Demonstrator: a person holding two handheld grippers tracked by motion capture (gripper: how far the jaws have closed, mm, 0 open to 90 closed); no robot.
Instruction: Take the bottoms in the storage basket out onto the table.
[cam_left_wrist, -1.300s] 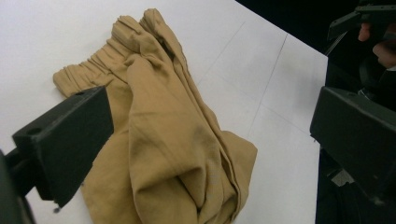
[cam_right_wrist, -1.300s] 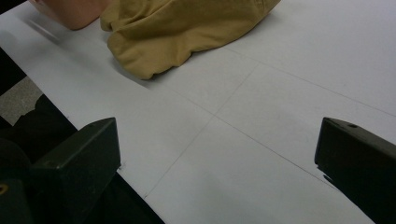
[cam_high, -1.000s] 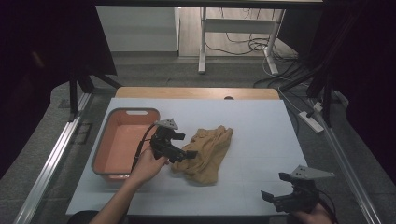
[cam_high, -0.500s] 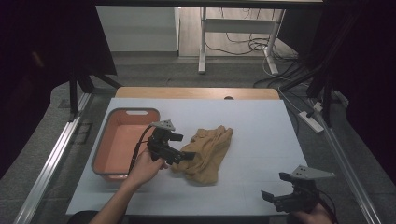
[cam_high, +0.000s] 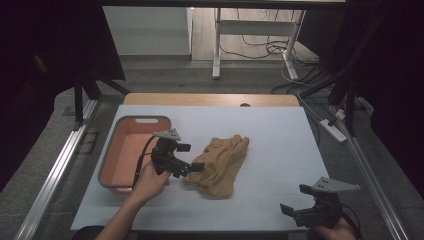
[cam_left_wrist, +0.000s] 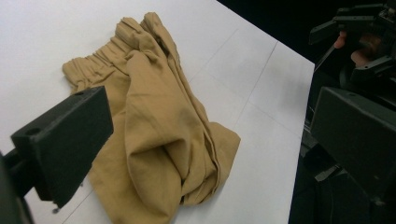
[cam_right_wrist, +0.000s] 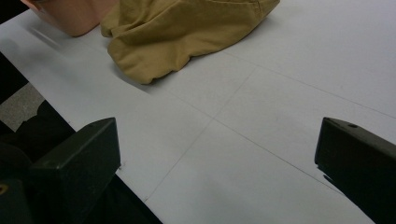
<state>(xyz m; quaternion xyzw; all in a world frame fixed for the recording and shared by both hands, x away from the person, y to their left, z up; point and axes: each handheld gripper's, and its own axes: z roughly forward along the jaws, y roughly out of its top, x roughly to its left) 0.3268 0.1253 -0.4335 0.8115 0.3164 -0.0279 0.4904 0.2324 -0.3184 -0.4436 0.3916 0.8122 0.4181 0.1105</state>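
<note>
A crumpled tan garment (cam_high: 220, 162) with an elastic waistband lies in the middle of the white table (cam_high: 280, 145). My left gripper (cam_high: 189, 158) is open at the garment's left edge. In the left gripper view the cloth (cam_left_wrist: 159, 126) lies between and beyond the wide-apart jaws of the left gripper (cam_left_wrist: 215, 126), with nothing held. My right gripper (cam_high: 295, 200) is open at the table's near right edge, well away from the garment. In the right gripper view bare table lies between the jaws of the right gripper (cam_right_wrist: 219, 154), with the garment (cam_right_wrist: 187, 28) farther off.
A salmon-coloured tub (cam_high: 116, 150) stands on the left of the table, right beside the left hand (cam_high: 147, 182). The other gripper (cam_left_wrist: 364, 32) shows far off in the left gripper view. Dark stands and cables surround the table.
The left gripper has drifted slightly to the left and toward the person, staying open at the garment's edge. The garment and the right gripper have barely moved.
</note>
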